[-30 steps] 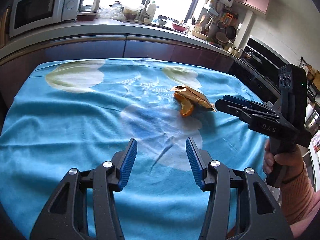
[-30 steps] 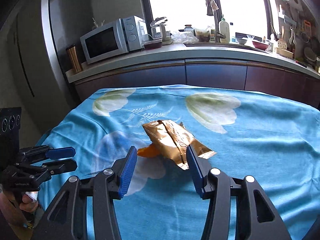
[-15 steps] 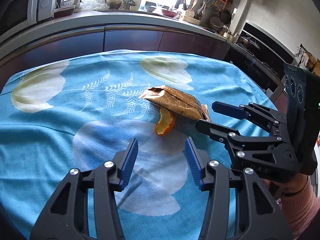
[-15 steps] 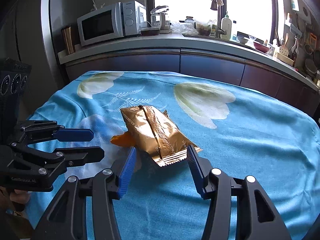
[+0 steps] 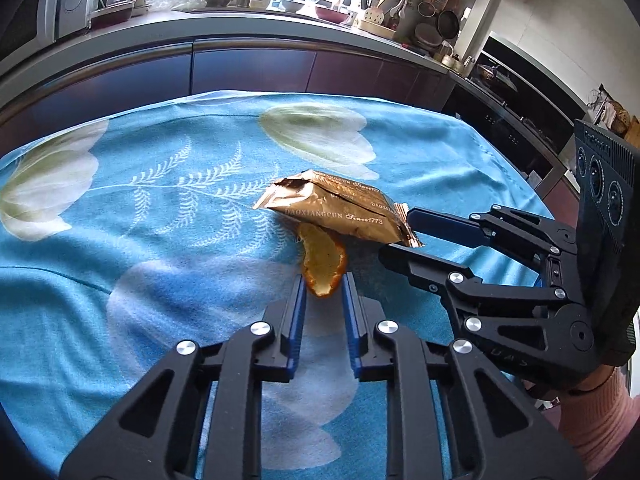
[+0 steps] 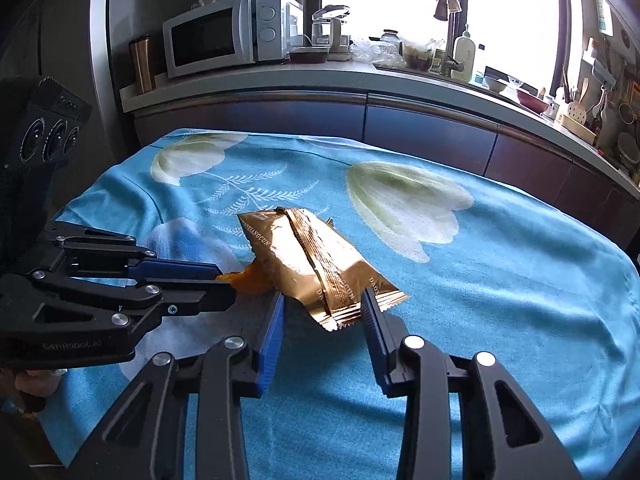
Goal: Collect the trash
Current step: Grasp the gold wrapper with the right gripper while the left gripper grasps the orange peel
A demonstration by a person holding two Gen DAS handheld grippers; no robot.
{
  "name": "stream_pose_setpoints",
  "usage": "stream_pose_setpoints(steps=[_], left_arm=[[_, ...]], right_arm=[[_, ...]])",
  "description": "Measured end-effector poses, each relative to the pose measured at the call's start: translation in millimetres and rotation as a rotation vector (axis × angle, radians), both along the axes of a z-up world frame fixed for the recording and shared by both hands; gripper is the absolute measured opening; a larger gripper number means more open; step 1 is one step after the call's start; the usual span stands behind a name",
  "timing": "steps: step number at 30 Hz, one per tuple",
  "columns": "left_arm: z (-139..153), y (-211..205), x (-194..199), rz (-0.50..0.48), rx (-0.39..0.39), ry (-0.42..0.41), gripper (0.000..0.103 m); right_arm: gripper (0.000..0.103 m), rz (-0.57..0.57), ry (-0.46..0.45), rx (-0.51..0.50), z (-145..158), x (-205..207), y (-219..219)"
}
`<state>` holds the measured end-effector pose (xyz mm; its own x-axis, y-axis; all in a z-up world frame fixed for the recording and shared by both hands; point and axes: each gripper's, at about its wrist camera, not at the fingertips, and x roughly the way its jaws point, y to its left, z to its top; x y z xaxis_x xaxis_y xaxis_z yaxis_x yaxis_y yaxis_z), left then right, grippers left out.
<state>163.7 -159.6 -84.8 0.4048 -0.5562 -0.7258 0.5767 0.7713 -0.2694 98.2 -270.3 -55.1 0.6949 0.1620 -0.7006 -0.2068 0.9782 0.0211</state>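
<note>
An orange peel lies on the blue flowered tablecloth, partly under a gold snack wrapper. My left gripper has closed on the near end of the peel. My right gripper is open, its jaws on either side of the wrapper's near end. In the right wrist view the left gripper comes in from the left and pinches the peel, mostly hidden behind the wrapper. The right gripper also shows in the left wrist view.
The table stands in a kitchen. A dark-fronted counter runs behind it with a microwave, a sink tap and bottles. The cloth's right edge drops off near the cabinets.
Both grippers moved forward to the trash. The left jaws closed in on the orange peel. The right jaws narrowed around the wrapper's end.
</note>
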Motion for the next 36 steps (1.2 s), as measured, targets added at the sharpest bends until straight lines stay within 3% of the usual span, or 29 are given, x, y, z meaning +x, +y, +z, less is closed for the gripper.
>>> stream_pose_setpoints(steps=[3,8,15,17,20,29,31,33,35,36], left_arm=[[1,0,-2,-0.001,-0.002,-0.015,0.016],[5,7,-7,0.005,-0.016,-0.028,0.014],[15,22,-16,0.015,-0.044,-0.053,0.013],[18,26,-18,0.022,-0.051,-0.056,0.013],[22,35,-21,0.034,-0.063,-0.062,0.013],[27,70,-30,0.084,-0.068,-0.069,0.012],[27,78,-33,0.090,-0.066,-0.071,0.012],[26,85,-36,0.094,-0.060,-0.074,0.012],[26,92,-39,0.101,-0.057,-0.072,0.012],[25,96,-41,0.104,-0.054,-0.075,0.012]], right_arm=[[0.016,0.004,0.003,0.020,1,0,-3],[0.004,-0.004,-0.003,0.063,3,0,-10],[0.004,-0.009,-0.018,0.113,10,-4,-14],[0.013,-0.017,-0.033,0.116,13,-4,-15],[0.044,-0.031,-0.036,0.087,14,2,-14],[0.065,-0.057,0.044,0.089,3,42,-21],[0.060,-0.055,0.067,0.097,-1,49,-23],[0.029,-0.039,0.084,0.112,-4,51,-23],[0.021,-0.040,0.083,0.113,-7,48,-23],[0.011,-0.036,0.082,0.118,-7,47,-23]])
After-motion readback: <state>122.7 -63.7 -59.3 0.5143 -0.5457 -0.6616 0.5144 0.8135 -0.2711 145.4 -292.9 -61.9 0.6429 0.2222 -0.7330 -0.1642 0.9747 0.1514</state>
